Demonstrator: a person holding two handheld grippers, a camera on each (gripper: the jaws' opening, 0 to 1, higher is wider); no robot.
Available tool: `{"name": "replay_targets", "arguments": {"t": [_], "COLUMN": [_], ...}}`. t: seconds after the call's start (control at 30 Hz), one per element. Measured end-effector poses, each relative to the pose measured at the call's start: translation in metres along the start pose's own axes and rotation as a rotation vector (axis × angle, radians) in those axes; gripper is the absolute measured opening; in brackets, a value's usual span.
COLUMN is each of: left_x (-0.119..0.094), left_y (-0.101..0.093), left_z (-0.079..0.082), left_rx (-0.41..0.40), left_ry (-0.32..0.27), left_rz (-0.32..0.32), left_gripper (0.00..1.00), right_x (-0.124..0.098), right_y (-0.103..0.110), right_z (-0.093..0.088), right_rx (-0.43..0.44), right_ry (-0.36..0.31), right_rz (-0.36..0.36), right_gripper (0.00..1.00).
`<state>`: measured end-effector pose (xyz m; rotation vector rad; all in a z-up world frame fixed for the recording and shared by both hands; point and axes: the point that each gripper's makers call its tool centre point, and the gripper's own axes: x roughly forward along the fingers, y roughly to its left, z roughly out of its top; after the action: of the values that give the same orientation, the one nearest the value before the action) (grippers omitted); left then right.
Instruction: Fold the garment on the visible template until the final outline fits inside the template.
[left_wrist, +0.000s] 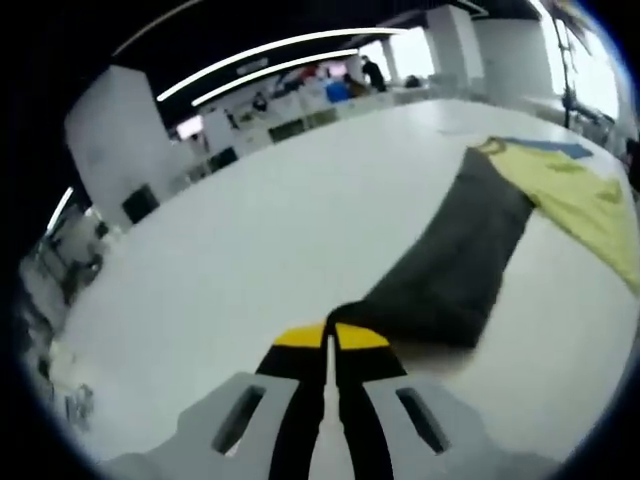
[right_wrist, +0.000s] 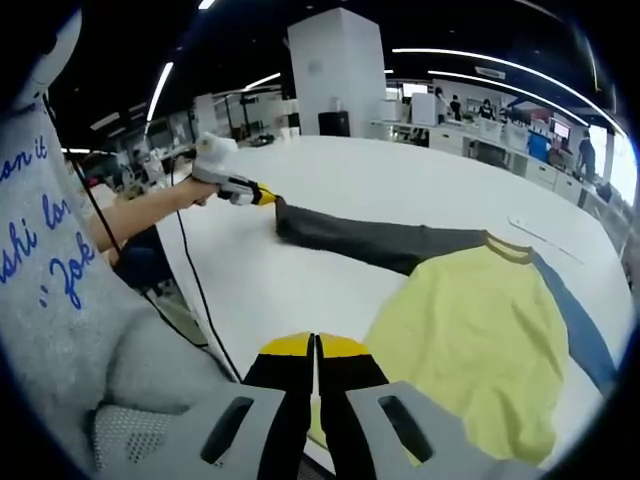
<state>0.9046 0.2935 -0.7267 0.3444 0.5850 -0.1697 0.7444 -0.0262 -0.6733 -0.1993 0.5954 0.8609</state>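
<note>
Yellow garment (right_wrist: 470, 340) with dark grey sleeves, spread flat on white counter (right_wrist: 400, 190). Light, limp cloth, likely to sag and drag; best pinched at edges. Sleeve (left_wrist: 450, 260) running toward 1 o'clock from left claw (left_wrist: 331, 338), clamped on cuff. Right claw (right_wrist: 315, 345) together at hem, 6 o'clock; cloth between tips: cannot tell. Template not made out.

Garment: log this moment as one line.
left gripper: shut on dark sleeve cuff | right gripper: shut on yellow garment hem | garment: flat on white table, unfolded
</note>
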Motion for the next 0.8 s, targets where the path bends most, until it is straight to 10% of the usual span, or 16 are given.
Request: {"name": "replay_targets", "arguments": {"t": [0.43, 0.8], "left_x": [0.013, 0.003], "left_y": [0.005, -0.016], "left_z": [-0.024, -0.005], "left_rx": [0.031, 0.045], "left_ry": [0.066, 0.009], "left_rz": [-0.005, -0.039], "left_gripper": [0.0, 0.1], "right_x": [0.0, 0.002], "right_y": [0.0, 0.004], "right_z": [0.001, 0.0], "right_rx": [-0.002, -0.002], "right_ry": [-0.002, 0.0], "right_rz": [0.003, 0.01], "right_gripper": [0.01, 0.01]}}
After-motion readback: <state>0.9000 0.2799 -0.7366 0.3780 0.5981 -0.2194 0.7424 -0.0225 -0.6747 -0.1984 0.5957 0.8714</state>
